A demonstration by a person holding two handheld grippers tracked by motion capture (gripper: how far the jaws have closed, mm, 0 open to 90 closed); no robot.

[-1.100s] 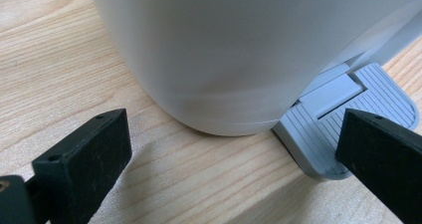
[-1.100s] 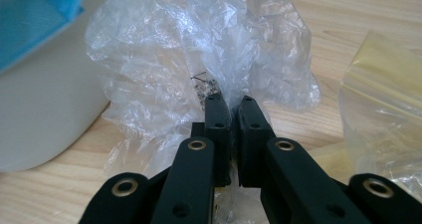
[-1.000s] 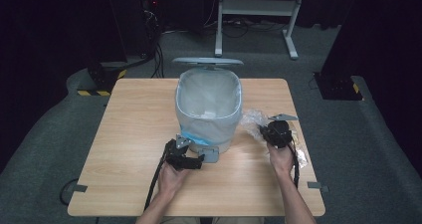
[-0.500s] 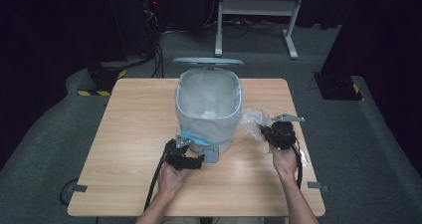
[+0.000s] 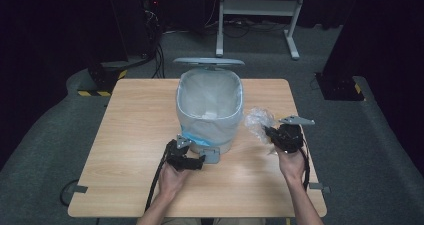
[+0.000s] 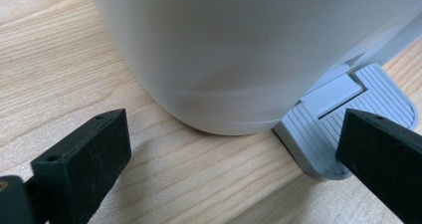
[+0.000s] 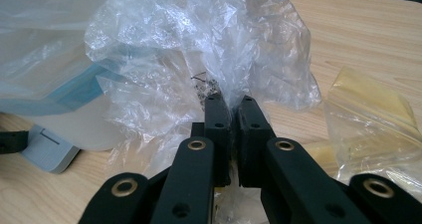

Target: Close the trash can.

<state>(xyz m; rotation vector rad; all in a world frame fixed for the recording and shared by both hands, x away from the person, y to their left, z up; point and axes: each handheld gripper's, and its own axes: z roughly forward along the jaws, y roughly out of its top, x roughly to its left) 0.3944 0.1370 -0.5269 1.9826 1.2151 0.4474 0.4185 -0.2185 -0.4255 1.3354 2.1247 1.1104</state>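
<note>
The right gripper (image 5: 272, 133) lifts its crumpled clear plastic (image 5: 259, 120) a little higher off the table (image 5: 130, 135) than a second ago, jaws pinched tight on it, just right of the bin (image 5: 209, 110). The left gripper (image 5: 196, 161) holds its place at the bin's front, jaws wide, one on the pedal (image 6: 343, 119). Lid (image 5: 208, 62) up, liner in; I'd say only the drop remains.

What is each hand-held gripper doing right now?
Left hand-held gripper: open, holding nothing.
Right hand-held gripper: closed on crumpled clear plastic bag.
</note>
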